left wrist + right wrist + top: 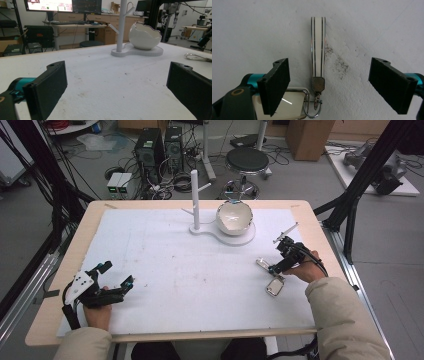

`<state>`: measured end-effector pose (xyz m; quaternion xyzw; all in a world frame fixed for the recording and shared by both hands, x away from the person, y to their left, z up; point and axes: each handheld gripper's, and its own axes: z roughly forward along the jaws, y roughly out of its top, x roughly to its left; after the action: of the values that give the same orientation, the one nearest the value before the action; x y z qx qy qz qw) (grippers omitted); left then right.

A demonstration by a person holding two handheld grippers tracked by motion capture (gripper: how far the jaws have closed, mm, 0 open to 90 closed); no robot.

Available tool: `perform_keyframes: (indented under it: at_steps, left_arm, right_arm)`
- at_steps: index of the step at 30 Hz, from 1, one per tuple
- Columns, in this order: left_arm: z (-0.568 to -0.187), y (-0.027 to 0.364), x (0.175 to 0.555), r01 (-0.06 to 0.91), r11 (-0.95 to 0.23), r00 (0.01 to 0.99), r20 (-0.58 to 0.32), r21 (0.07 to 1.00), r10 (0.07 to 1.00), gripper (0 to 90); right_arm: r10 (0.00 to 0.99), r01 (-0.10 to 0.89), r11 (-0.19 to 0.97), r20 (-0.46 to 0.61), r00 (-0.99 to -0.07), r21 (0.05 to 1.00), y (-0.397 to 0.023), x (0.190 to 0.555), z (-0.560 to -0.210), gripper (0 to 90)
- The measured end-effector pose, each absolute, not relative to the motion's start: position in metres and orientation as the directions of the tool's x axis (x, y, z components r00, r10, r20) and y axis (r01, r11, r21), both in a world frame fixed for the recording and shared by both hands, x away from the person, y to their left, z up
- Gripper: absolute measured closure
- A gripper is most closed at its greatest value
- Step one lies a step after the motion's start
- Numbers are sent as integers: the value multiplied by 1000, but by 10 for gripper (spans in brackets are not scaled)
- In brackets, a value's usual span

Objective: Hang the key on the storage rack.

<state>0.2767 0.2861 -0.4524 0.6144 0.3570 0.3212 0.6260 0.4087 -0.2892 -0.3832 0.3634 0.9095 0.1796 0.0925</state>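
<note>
A: Across the table (60,320), largest item first?

B: Item one, white foam mat (175,270), covering nearly the whole top; likely a soft, plain work surface.

A: Next?

B: Item two, white jewellery stand (195,200) with side pegs, sharing a base with an eggshell-shaped bowl (234,217), at twelve o'clock on the mat. The pegs look meant for hanging things.

A: Grippers?

B: Item three, left gripper (116,275), at eight o'clock, jaws spread wide with nothing between them, resting near the mat; it appears parked, out of the way. Item four, right gripper (278,262), at three o'clock, aimed down at the mat, jaws spread, pads not touching anything.

A: And what lies under it?

B: Item five, key fob (318,57): a white strap with dark stripes, metal clasp, ring and a pale tag, flat on the mat at four o'clock. The strap lies midway between the right gripper's jaws, so the pose reads as lining up to pinch it.
</note>
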Motion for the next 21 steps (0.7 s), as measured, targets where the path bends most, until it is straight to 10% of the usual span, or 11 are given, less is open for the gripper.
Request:
perform_keyframes:
  at_steps: [21]
  left_arm:
    - [-452,286,277,35,38,540,-51,999,840,35]
  right_arm:
    - [666,645,738,-60,-744,199,-276,416,-397,443]
